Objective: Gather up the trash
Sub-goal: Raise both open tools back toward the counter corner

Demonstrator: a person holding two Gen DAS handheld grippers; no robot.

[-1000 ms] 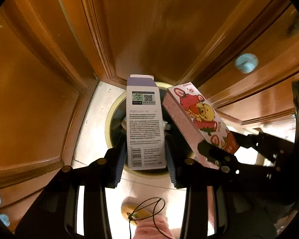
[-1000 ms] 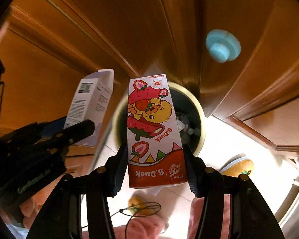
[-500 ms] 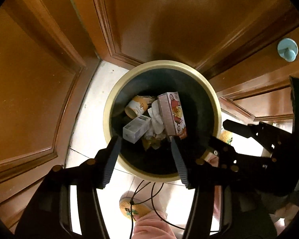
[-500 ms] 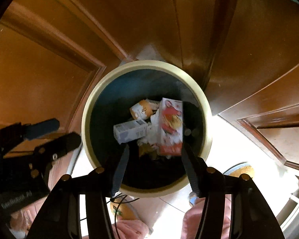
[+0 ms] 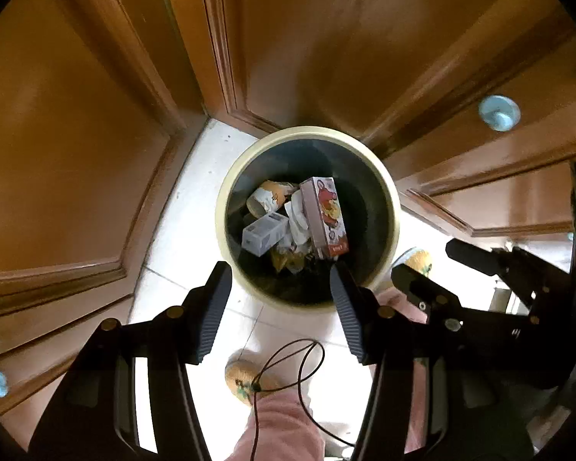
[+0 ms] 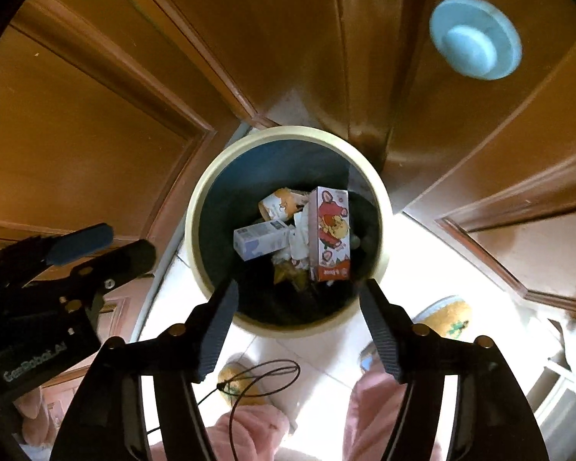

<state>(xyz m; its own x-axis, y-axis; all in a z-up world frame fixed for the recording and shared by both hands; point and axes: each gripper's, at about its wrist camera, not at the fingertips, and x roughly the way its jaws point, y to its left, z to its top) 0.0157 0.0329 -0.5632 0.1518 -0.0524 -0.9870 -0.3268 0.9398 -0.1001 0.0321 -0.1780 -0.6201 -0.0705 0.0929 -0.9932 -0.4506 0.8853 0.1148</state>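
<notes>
Both cartons lie inside the round cream-rimmed waste bin [image 5: 223, 207], which stands on the pale tiled floor [image 5: 180, 226] in the corner between brown wooden cabinet doors [image 5: 69, 176]. The white-and-grey rectangular carton [image 5: 264, 233] rests on its side toward the bin's left wall; the red-and-white carton printed with a cartoon duck and strawberries [image 5: 323, 217] lies just right of it, against crumpled white paper [image 5: 297, 218] and a printed paper cup [image 5: 267, 199].

The left gripper [image 5: 279, 288] hangs above the bin's near rim with its jaws roughly half apart and nothing between them. The right gripper [image 6: 298, 309] is empty too, and its jaws have just been opening wider over the same near rim (neither pad touches the bin).

The step in hand looks like the end of a drop: both pieces are released and settled. The bin is far from full, so more can go in. The next move, in my judgement, calls for lifting both grippers clear of the rim and turning away to look for any remaining trash; none is visible on the floor here, only slippers [image 6: 447, 317] and a thin dark cable [image 5: 288, 365].
</notes>
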